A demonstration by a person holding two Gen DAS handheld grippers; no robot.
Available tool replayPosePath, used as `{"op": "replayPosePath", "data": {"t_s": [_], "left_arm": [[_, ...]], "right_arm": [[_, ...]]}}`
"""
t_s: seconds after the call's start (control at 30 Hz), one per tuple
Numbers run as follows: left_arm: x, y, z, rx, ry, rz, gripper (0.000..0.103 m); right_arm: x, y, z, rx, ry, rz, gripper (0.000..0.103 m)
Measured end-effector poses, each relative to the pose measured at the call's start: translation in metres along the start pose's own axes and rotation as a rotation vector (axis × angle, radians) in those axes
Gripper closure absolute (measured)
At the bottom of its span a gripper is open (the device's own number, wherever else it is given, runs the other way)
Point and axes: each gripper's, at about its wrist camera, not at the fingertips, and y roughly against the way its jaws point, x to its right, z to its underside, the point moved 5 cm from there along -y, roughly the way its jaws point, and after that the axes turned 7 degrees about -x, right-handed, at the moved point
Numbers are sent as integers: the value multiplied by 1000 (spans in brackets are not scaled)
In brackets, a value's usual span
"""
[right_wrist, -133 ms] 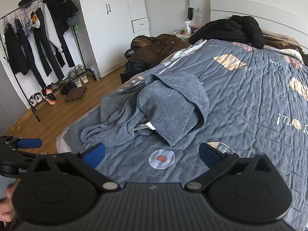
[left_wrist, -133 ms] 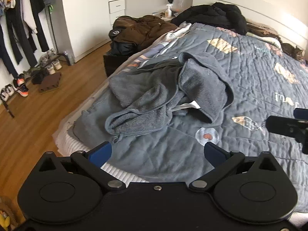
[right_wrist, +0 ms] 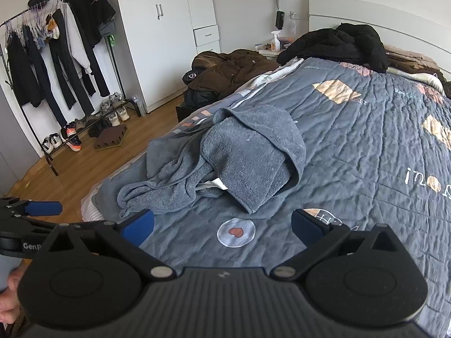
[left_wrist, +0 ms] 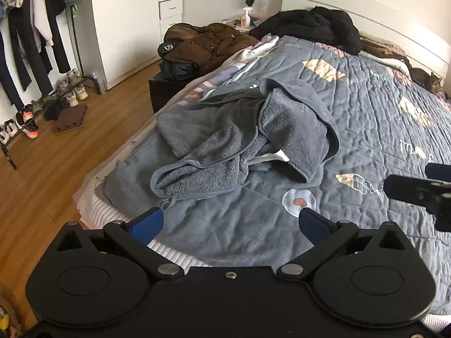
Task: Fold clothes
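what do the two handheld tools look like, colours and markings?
Both match: the left tool and right tool have matte black bodies with two round housings, black linkage arms on silver pivot pins, and blue pads on the fingers. The right tool's body is ribbed. The left tool's side carries partial white lettering, "Gen". No cables visible. A bare hand shows, no sleeve.

The left gripper tilts downward, its blue-padded jaws spread wide with nothing between them. The right gripper is likewise wide open and empty. In the right wrist view, the left gripper sits at nine o'clock, a hand below it.
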Motion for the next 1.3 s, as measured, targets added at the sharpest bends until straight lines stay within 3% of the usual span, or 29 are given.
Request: {"op": "replayPosePath", "data": {"t_s": [0.17, 0.3, 0.73, 1.3], "left_arm": [[17, 5, 0, 10, -20, -27, 0], [0, 7, 0, 8, 4, 37, 0], [-8, 3, -2, 24, 30, 89, 0], [-3, 5, -2, 42, 2, 64, 0]], "right_arm": [[3, -1, 1, -3, -6, -7, 0], [-3, -3, 0, -6, 13, 17, 0], [-4, 0, -4, 7, 5, 13, 0], [-5, -1, -5, 6, 0, 8, 0]]}}
